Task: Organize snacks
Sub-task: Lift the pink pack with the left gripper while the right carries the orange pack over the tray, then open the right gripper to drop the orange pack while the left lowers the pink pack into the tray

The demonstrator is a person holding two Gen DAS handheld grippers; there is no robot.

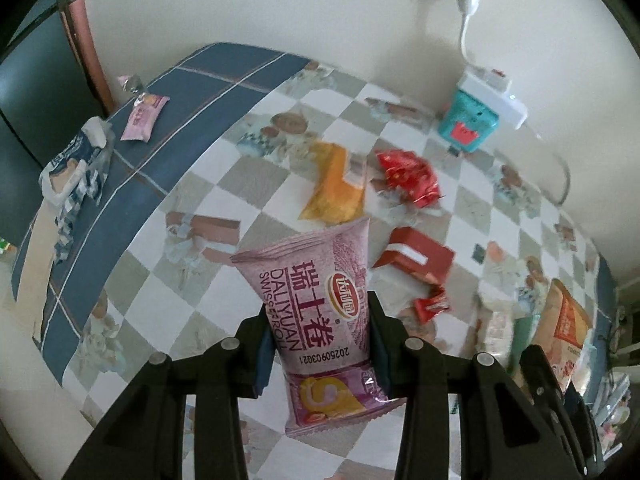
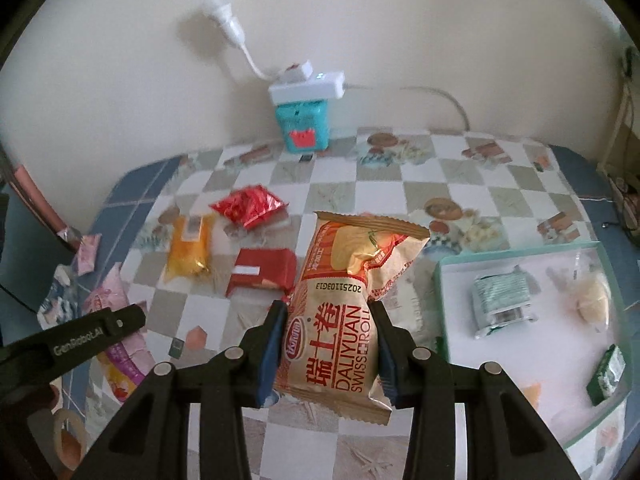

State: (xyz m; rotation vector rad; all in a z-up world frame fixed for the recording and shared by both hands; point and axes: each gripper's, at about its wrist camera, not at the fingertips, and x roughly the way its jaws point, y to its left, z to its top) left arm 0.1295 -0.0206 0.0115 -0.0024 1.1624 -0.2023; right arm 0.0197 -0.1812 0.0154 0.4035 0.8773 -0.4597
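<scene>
My left gripper [image 1: 320, 312] is shut on a purple Daliyuan Swiss roll packet [image 1: 320, 308] and holds it above the checked table. My right gripper [image 2: 330, 312] is shut on an orange Daliyuan Swiss roll packet [image 2: 344, 312], held above the table just left of a clear tray [image 2: 440, 280]. The tray holds a pale green packet [image 2: 502, 300], a cream snack [image 2: 594, 300] and a dark green packet [image 2: 606, 376]. A yellow packet [image 1: 336, 184], a shiny red packet [image 1: 408, 176] and a red box [image 1: 416, 256] lie loose on the table. The left gripper's arm [image 2: 76, 340] shows in the right wrist view.
A teal box [image 2: 306, 128] with a white power strip [image 2: 308, 84] on top stands against the back wall. A pink packet [image 1: 142, 118] and a blue and white wrapper [image 1: 76, 164] lie on the table's blue border. A small red packet [image 1: 430, 304] lies near the red box.
</scene>
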